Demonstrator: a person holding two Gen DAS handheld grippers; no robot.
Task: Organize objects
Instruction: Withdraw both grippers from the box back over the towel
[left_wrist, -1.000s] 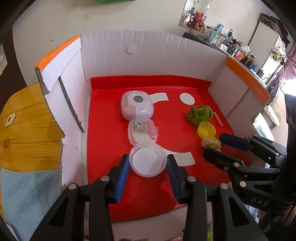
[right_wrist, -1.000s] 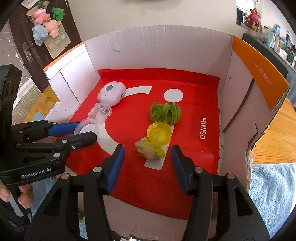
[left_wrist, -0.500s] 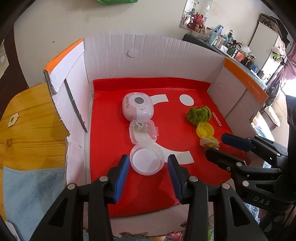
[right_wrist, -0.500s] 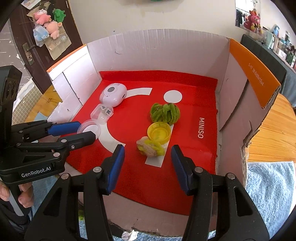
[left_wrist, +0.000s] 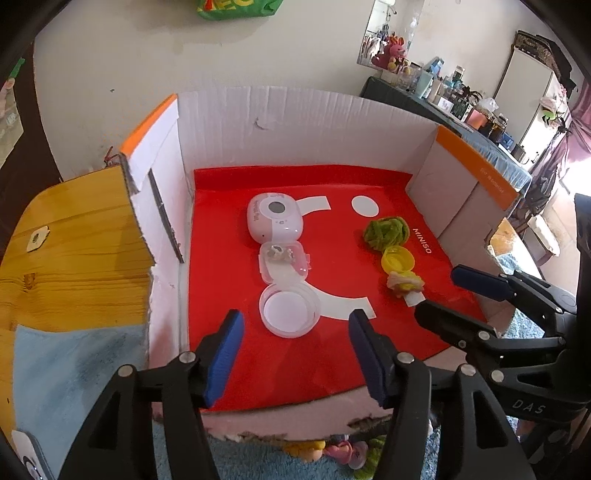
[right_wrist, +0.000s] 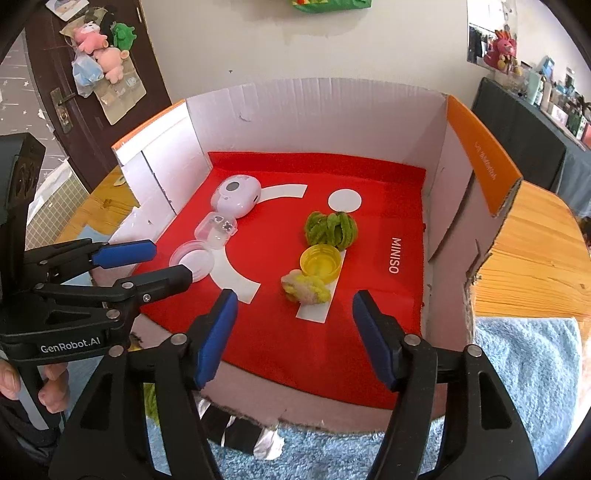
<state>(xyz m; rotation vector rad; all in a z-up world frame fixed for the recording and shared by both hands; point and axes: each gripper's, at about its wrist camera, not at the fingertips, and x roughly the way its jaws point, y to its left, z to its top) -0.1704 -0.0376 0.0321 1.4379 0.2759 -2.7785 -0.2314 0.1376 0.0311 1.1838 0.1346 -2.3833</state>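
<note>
My left gripper (left_wrist: 295, 354) hangs over the near edge of the red mat (left_wrist: 229, 362), its fingers (left_wrist: 225, 354) spreading and gripping nothing. The clear round lid (left_wrist: 289, 312) lies flat at twelve o'clock from them, just beyond the tips, apart from both pads. Being round, it has no long axis to line up with. Past it, in a row running away toward twelve, sit the small clear snap box (left_wrist: 283, 260) and then the pink-and-white rounded case (left_wrist: 274, 218), each touching or nearly touching the next.

My right gripper (right_wrist: 293, 336) is likewise spreading and empty. At twelve o'clock from it lies the yellow-and-cream fuzzy lump (right_wrist: 306, 288), touching the yellow cap (right_wrist: 320, 263), with the green pipe-cleaner bundle (right_wrist: 330, 229) beyond. So the left hand is nearer the lid, the right nearer the lump.

The mat, marked with white shapes, lines the floor of a cut-open cardboard box (left_wrist: 295, 122) standing on a wooden table (left_wrist: 66, 236) with a pale blue towel (right_wrist: 528, 369) at the near side. Behind are a cream wall, a cluttered dark sideboard (left_wrist: 443, 103) and plush toys.
</note>
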